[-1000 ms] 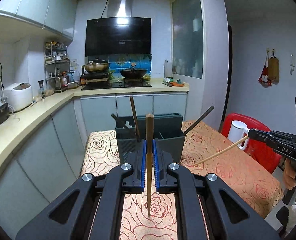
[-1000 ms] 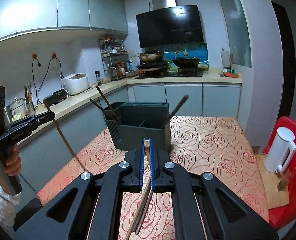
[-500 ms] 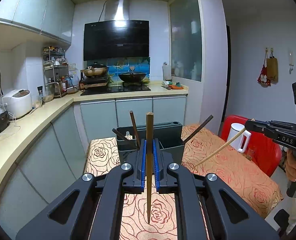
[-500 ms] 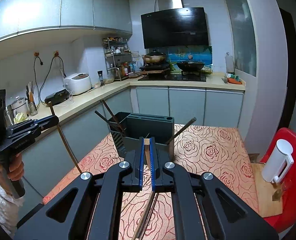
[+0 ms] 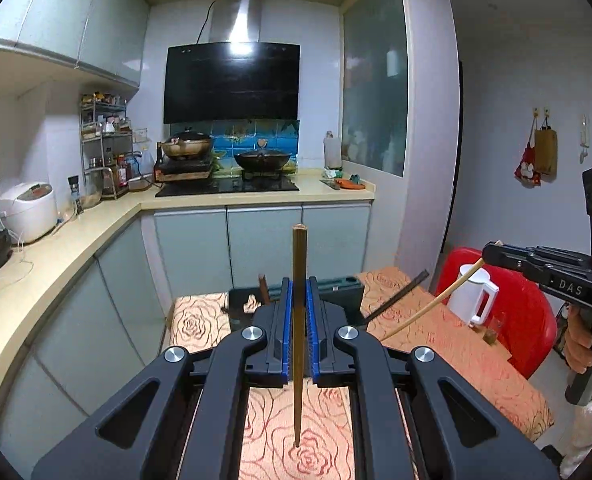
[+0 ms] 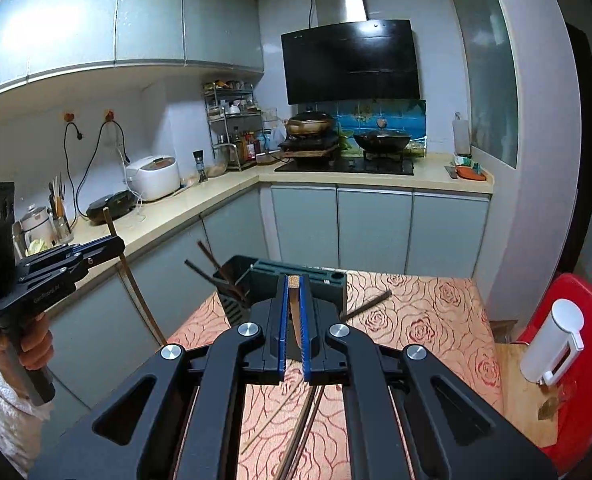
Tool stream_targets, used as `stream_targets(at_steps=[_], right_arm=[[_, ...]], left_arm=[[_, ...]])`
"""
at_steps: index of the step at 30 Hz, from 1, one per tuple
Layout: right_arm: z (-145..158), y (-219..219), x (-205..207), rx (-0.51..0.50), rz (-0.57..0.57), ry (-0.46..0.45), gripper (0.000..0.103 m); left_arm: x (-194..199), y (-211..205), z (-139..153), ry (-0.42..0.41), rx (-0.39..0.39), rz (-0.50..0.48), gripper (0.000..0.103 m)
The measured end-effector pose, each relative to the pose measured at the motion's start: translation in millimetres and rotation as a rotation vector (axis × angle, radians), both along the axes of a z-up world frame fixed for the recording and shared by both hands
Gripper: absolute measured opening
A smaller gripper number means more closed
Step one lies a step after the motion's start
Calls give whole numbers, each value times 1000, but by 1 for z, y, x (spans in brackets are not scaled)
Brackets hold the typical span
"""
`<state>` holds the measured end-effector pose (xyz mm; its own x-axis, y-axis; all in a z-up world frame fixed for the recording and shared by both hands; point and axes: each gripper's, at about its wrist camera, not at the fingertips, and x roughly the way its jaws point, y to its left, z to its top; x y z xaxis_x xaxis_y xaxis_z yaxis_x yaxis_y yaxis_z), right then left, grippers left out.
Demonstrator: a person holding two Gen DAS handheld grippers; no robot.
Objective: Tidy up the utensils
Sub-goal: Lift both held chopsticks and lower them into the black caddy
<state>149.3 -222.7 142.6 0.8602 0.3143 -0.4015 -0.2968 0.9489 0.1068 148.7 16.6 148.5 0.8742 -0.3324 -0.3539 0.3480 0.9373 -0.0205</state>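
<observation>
progress: abt mid, few sticks already in holder (image 6: 292, 280) | L gripper (image 5: 299, 312) clamps chopstick (image 5: 298, 264), R gripper (image 6: 294, 312) clamps pale chopstick (image 5: 435, 304), both above table (image 6: 435, 312) | left: drop them in holder, one dark stick (image 6: 365, 306) lies by it

Behind my table there's a wok (image 5: 262, 159) and a lidded pan (image 5: 186, 145) on the stove under a black range hood (image 5: 232, 82), a white rice cooker (image 6: 154, 177) on the counter, and a red chair (image 5: 507, 300) beside me.
</observation>
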Motion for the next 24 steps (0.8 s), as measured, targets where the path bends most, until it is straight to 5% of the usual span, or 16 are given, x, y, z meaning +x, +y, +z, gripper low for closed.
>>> stream_targets(at_steps=[13, 24], right_arm=[[12, 4, 62, -5, -50, 38, 6], [-22, 6, 115, 12, -88, 139, 6]], left_arm=[[60, -37, 49, -100, -34, 53, 6], [134, -55, 18, -70, -53, 139, 6]])
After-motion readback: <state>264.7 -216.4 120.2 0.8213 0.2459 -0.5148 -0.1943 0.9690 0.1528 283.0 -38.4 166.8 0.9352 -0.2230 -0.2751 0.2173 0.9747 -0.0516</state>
